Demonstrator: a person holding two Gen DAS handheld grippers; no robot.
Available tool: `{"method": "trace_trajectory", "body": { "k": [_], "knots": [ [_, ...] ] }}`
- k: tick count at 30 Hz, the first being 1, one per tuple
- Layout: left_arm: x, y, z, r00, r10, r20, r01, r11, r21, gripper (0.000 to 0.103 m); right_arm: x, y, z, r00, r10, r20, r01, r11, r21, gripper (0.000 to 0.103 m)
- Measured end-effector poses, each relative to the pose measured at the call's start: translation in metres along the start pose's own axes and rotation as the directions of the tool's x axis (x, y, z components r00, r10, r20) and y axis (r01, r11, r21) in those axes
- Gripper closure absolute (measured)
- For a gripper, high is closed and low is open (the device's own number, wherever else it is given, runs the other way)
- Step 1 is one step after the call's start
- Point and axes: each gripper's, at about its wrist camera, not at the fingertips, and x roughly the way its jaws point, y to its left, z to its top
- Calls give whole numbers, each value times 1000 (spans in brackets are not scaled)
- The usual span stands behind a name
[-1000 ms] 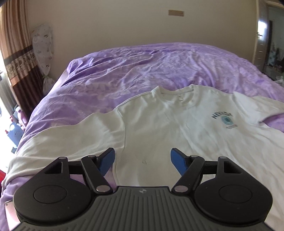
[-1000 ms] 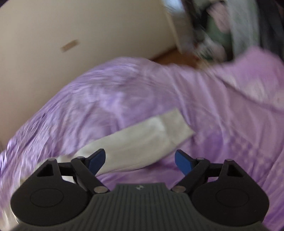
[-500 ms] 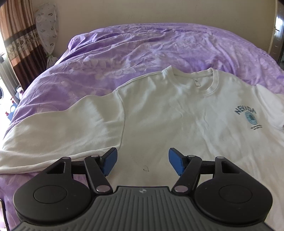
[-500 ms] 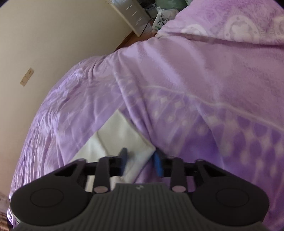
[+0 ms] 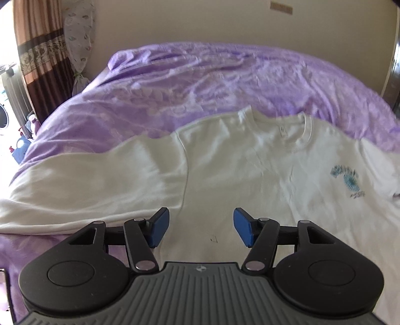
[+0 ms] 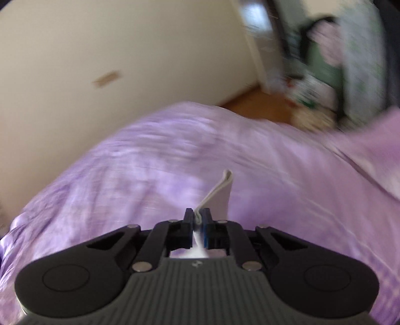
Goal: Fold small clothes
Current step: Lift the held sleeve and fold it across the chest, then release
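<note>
A white long-sleeved shirt (image 5: 250, 170) with a blue chest print lies flat, front up, on a purple bedspread (image 5: 212, 80). Its one sleeve (image 5: 82, 190) stretches out to the left. My left gripper (image 5: 198, 230) hovers low over the shirt's lower body near the sleeve seam; its jaws are closing, and the blue pads are apart with only flat cloth below them. In the right wrist view my right gripper (image 6: 198, 217) is shut on the cuff (image 6: 221, 192) of the other sleeve, which sticks up lifted above the bedspread (image 6: 125, 175).
A cream wall (image 5: 200, 22) runs behind the bed. A brown curtain (image 5: 40, 50) and a wrapped standing object (image 5: 78, 37) are at the left. In the blurred right wrist view, wooden floor (image 6: 252, 105) and cluttered items (image 6: 325, 75) lie past the bed's far corner.
My right gripper closed on the sleeve cuff and lifted it off the bedspread. My left gripper came closer over the shirt's body and its jaws narrowed somewhat.
</note>
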Motion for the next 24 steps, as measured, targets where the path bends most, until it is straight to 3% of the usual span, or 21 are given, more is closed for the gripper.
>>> {"method": "trace_trajectory", "body": {
  "k": [5, 9, 12, 18, 24],
  "knots": [
    [-23, 12, 3, 998, -12, 63, 14, 1000, -25, 33, -42, 113, 6, 979, 203, 8, -199, 967, -157, 102],
    [-34, 24, 5, 996, -23, 82, 29, 997, -70, 33, -59, 206, -9, 936, 348, -50, -350, 904, -246, 102],
    [-39, 32, 3, 995, -50, 88, 57, 994, -88, 33, -58, 266, -31, 907, 408, -107, -421, 858, -293, 102],
    [-38, 46, -4, 991, -102, 88, 113, 985, -128, 37, -37, 363, -97, 844, 477, -245, -532, 805, -264, 102],
    [-30, 65, -5, 977, -185, 102, 204, 952, -227, 42, -18, 412, -180, 739, 560, -375, -634, 766, -106, 102]
  ]
}}
